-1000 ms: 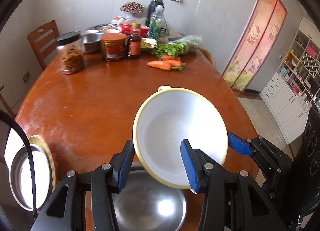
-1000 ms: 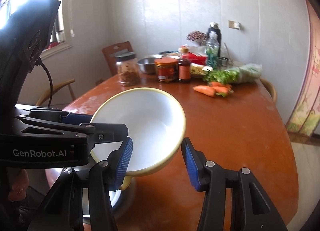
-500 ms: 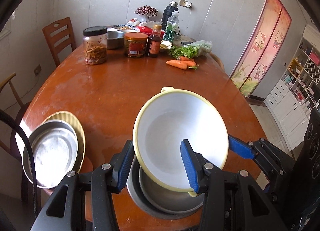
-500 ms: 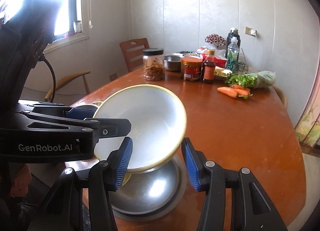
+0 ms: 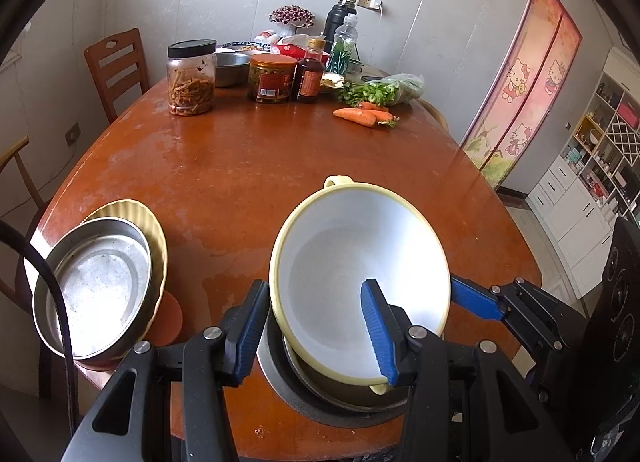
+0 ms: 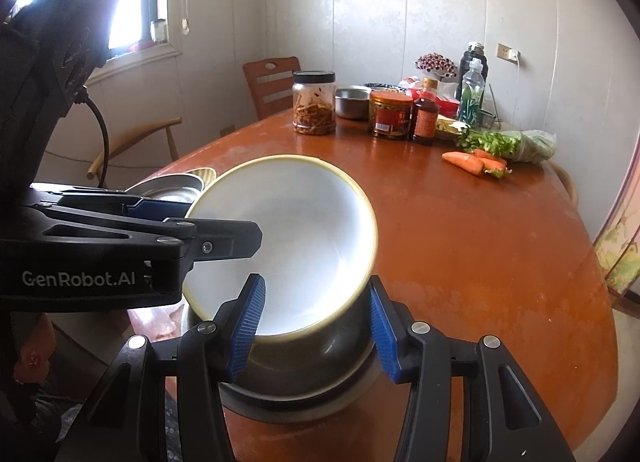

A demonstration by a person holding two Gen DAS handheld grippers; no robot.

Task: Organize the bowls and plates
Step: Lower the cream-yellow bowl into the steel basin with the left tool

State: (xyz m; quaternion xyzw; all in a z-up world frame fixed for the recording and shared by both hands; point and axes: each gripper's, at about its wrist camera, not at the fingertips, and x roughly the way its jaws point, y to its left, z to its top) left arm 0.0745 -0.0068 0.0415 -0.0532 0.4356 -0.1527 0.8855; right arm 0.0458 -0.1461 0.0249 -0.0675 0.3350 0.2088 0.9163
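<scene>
At the near edge of the round reddish-brown wooden table (image 5: 248,166), the white bowl with a pale yellow rim and small handle (image 5: 360,278) now sits lower than a second ago: then it hung tilted above the wide shiny steel bowl (image 5: 320,402), and now its base rests inside that steel bowl, leaning toward the left. The view has also drawn back, so the shallow steel dish (image 5: 96,286) stacked on a ribbed yellow plate (image 5: 154,238) shows fully at the table's left edge.

Both grippers clamp the white bowl's rim. The left gripper (image 5: 316,326) has one blue ribbed finger (image 5: 378,330) inside the bowl and the other outside its wall, clenched on the near rim. The right gripper (image 6: 316,326) bites the rim from the other side, one finger (image 6: 248,326) over the white inside, the other (image 6: 382,334) against the outer wall.

Jars, bottles, greens and carrots (image 5: 364,116) stand well apart at the far side.
</scene>
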